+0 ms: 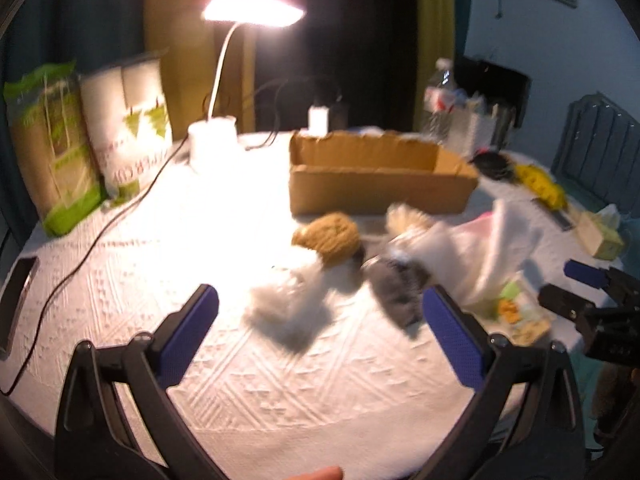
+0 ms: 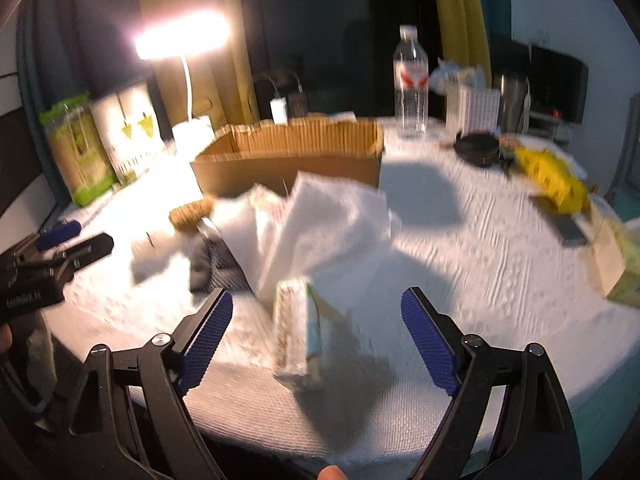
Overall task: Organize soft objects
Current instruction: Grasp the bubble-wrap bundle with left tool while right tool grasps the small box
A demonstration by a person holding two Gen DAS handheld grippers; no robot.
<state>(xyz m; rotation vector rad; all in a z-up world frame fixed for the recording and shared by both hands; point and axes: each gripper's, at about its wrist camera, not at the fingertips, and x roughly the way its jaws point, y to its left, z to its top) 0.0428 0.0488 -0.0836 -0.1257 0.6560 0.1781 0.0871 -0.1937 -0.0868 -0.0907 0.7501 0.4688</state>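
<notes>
Grippers first: I read my left gripper [image 1: 320, 332] with its jaws spread wide and nothing between the blue pads; it hangs above the white textured tablecloth [image 1: 168, 280]. My right gripper [image 2: 316, 344] is likewise wide open and holds nothing; a small pale packet [image 2: 298, 332] lies on the cloth in line with the gap between its fingers, but I cannot tell whether the pads touch it.

Soft objects, left wrist view: a white fluffy piece [image 1: 280, 300] lies just ahead of the left gripper. Beside it, to the right, sits a grey knitted item [image 1: 396, 284]. Behind both is a tan woolly ball [image 1: 328, 240], near the front wall of the cardboard box [image 1: 380, 192]. A second pale fuzzy item [image 1: 408, 220] lies just right of the ball; blur prevents a firmer identification. A crumpled white plastic bag [image 1: 492, 248] rests against the grey item on its right side.

Box status: open-topped, upright, behind the cluster. I cannot see any contents from either view.

Right wrist view: the white bag [image 2: 332, 224] stands between the right gripper and the box [image 2: 288, 164], and the grey item [image 2: 216, 264] lies to its left.

Background: a lit desk lamp [image 1: 252, 12] stands behind and to the left of the box, and a clear water bottle [image 2: 410, 84] stands behind its right end.
</notes>
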